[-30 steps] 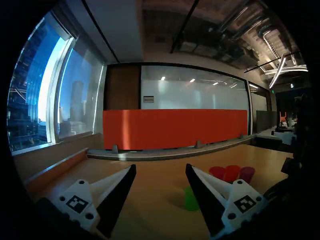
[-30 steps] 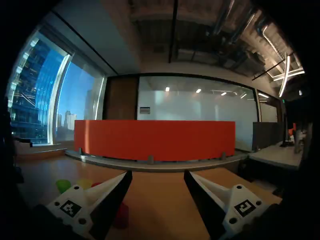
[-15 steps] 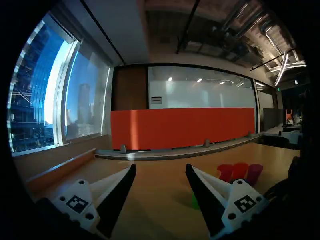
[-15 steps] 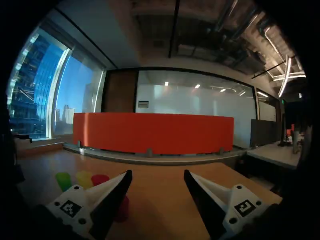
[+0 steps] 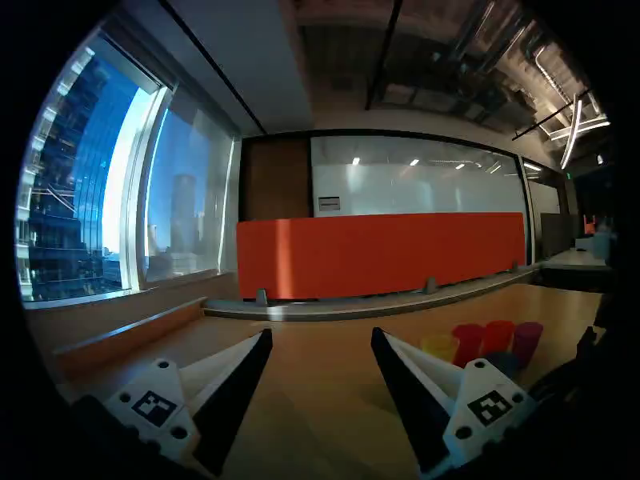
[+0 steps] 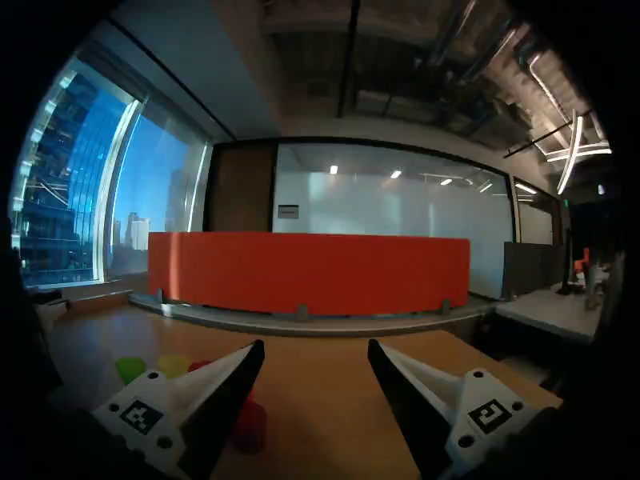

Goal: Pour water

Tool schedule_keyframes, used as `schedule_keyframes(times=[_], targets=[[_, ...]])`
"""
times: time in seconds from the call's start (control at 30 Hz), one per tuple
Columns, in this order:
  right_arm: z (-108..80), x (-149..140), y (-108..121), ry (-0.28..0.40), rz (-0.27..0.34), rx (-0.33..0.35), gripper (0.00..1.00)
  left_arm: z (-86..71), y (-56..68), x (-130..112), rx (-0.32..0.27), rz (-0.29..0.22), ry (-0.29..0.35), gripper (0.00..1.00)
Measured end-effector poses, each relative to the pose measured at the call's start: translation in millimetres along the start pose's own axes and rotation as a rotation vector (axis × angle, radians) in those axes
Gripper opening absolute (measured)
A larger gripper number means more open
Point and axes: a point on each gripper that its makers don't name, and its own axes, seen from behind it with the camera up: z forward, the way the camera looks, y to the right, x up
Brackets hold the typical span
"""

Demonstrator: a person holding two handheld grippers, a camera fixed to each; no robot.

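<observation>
In the left gripper view, my left gripper (image 5: pixel 321 336) stands open over the wooden table (image 5: pixel 320 400), with nothing between its fingers. A row of plastic cups sits just past its right finger: yellow (image 5: pixel 438 346), red (image 5: pixel 468 336), orange (image 5: pixel 498 334) and purple (image 5: pixel 528 340). In the right gripper view, my right gripper (image 6: pixel 315 346) is open and empty too. Beside and behind its left finger stand a green cup (image 6: pixel 130 368), a yellow cup (image 6: pixel 174 365) and a dark red cup (image 6: pixel 250 424). I cannot tell whether any cup holds water.
An orange divider panel (image 5: pixel 384 252) runs along the table's far edge on a grey rail (image 6: pixel 320 320). Tall windows (image 5: pixel 88 208) line the left side, with a wooden ledge below them. Another desk (image 6: pixel 552 308) stands at the right.
The left gripper view has swung left, so the cups slid right; the green cup went behind the right finger and a yellow one appeared. The right gripper view shifted slightly. Both grippers stayed open.
</observation>
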Motion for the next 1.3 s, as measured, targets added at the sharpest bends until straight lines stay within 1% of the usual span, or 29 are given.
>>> schedule_keyframes(times=[0.1,0.3,0.5,0.7,0.97,1.3], targets=[[0.2,5,-1,0.007,0.007,-0.002,1.0,2.2,0.4,-8,0.011,0.005,-0.005,0.92],[0.6,7,-4,-0.002,0.009,-0.006,1.0,8.7,8.2,-19,-0.007,-0.006,-0.009,0.92],[0.2,5,-4,-0.012,-0.015,-0.014,1.0,18.2,6.7,-33,-0.014,0.001,-0.021,0.92],[0.1,7,4,-0.017,-0.024,-0.034,1.0,24.6,-0.1,-49,-0.004,0.005,-0.038,0.92],[0.6,11,3,-0.012,-0.017,-0.036,1.0,27.7,-2.6,-53,-0.008,-0.018,-0.033,0.92],[0.9,7,0,-0.021,-0.028,-0.035,1.0,30.3,-4.2,-63,-0.013,-0.049,-0.062,0.92]])
